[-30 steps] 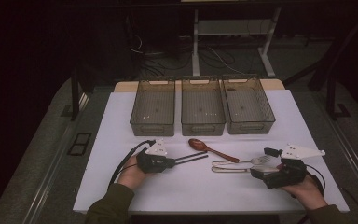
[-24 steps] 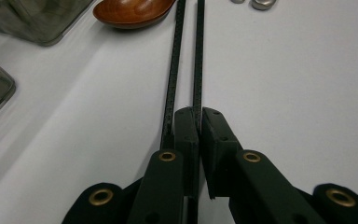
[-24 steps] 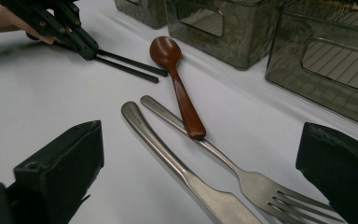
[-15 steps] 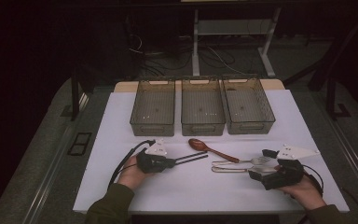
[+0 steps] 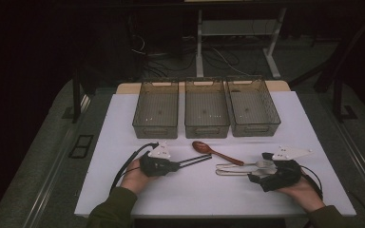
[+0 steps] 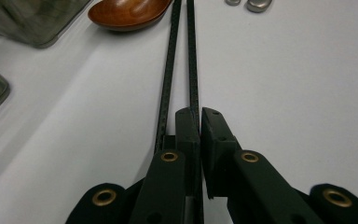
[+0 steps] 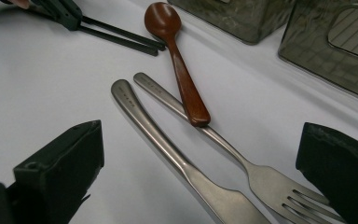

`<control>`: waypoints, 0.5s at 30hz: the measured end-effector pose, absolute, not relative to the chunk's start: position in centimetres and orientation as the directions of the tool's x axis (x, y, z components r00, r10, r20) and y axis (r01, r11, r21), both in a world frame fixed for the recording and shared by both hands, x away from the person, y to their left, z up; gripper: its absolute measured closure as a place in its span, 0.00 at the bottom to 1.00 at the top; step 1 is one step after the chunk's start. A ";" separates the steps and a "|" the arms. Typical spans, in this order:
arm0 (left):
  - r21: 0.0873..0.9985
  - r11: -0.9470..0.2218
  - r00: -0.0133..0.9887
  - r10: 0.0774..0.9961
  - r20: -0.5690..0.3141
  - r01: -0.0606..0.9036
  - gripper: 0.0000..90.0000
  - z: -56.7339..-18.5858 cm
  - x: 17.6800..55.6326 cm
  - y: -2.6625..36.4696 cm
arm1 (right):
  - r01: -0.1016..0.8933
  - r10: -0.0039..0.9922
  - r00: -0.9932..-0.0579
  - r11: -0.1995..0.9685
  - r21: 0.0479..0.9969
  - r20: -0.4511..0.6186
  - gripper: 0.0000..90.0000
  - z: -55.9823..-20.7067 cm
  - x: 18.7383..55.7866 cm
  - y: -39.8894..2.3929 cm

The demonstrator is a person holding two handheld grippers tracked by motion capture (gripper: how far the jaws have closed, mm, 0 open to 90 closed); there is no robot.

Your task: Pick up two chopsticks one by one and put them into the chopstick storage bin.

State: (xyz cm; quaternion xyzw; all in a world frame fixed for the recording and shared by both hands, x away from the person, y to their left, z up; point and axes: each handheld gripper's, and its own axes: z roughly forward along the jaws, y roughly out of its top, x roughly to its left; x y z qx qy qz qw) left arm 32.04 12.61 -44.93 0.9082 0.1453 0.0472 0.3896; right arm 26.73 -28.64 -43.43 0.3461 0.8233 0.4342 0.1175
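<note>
Altogether: three bins (image 5: 206,114), two chopsticks (image 5: 195,161), one spoon (image 5: 216,152), fork (image 7: 242,161), knife (image 7: 168,144).

You are working at a white table top (image 5: 123,123) that lies under soft, dim light; the room around it falls off into near darkness. Past the far edge a strip of pale wood (image 5: 123,88) shows at the far left corner. Grey carpet floor (image 5: 43,156) runs along both side edges. Beyond the far edge a white desk frame (image 5: 200,42) stands on the floor, with black cables (image 5: 171,59) tangled around its foot. Dark stand legs (image 5: 77,90) rise off the far left corner.
</note>
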 end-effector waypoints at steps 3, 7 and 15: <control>0.725 -0.650 0.953 0.300 -0.032 0.228 0.95 -44.8 31.9 12.6 | 0.469 0.676 -0.729 0.378 0.798 0.108 0.00 -43.4 26.6 -28.7; 0.737 -0.636 0.952 0.305 -0.030 0.228 0.95 -44.5 31.8 12.7 | 0.470 0.674 -0.730 0.378 0.798 0.111 0.00 -43.5 26.6 -28.7; 0.750 -0.618 0.948 0.316 -0.040 0.237 0.95 -44.0 31.7 13.0 | 0.471 0.672 -0.731 0.376 0.798 0.115 0.00 -43.5 26.6 -28.8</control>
